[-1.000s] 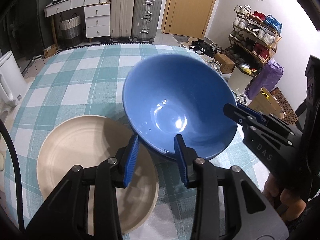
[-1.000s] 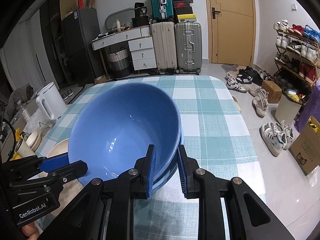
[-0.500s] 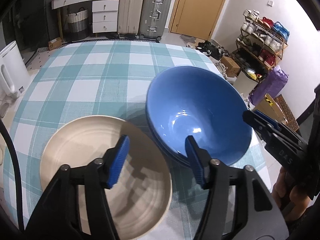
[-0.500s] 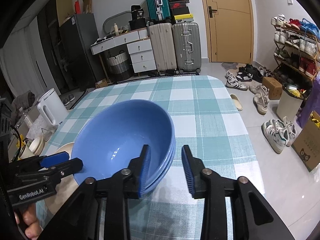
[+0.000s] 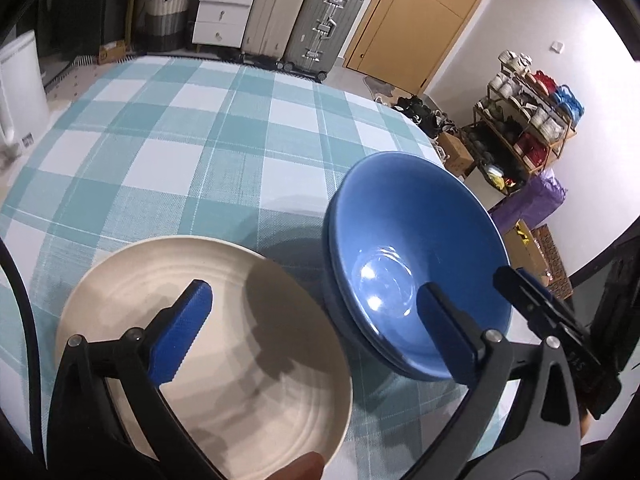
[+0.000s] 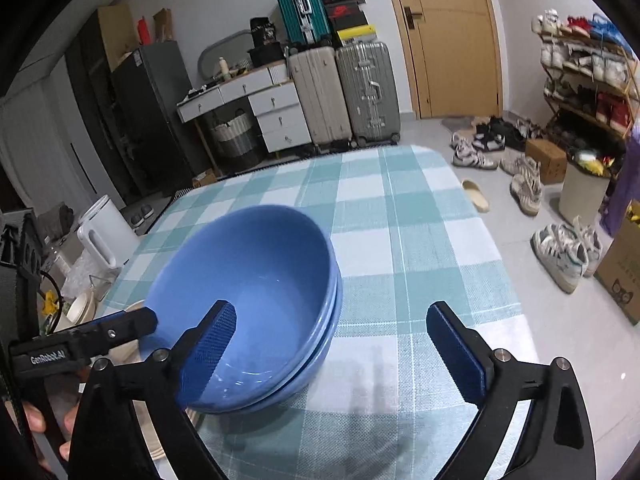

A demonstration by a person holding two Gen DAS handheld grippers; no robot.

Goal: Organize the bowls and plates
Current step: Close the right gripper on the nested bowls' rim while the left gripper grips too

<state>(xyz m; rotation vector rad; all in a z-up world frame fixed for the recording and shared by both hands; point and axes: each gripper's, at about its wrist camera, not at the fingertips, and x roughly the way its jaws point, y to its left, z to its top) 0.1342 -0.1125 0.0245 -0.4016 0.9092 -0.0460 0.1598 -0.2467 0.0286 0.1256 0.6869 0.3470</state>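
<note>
Nested glossy blue ceramic bowls (image 5: 416, 264) stacked right of round cream plate (image 5: 208, 344); both jaws wide, empty. Next: grip plate rim.

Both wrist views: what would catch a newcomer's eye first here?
The stacked blue bowls stand out first, nested on the teal checked tablecloth near its right edge. Just left of them lies a wide cream plate, apart from the bowls. The left gripper hangs open over the plate and bowls; the right gripper is open beside the bowls' right side, holding nothing.
</note>
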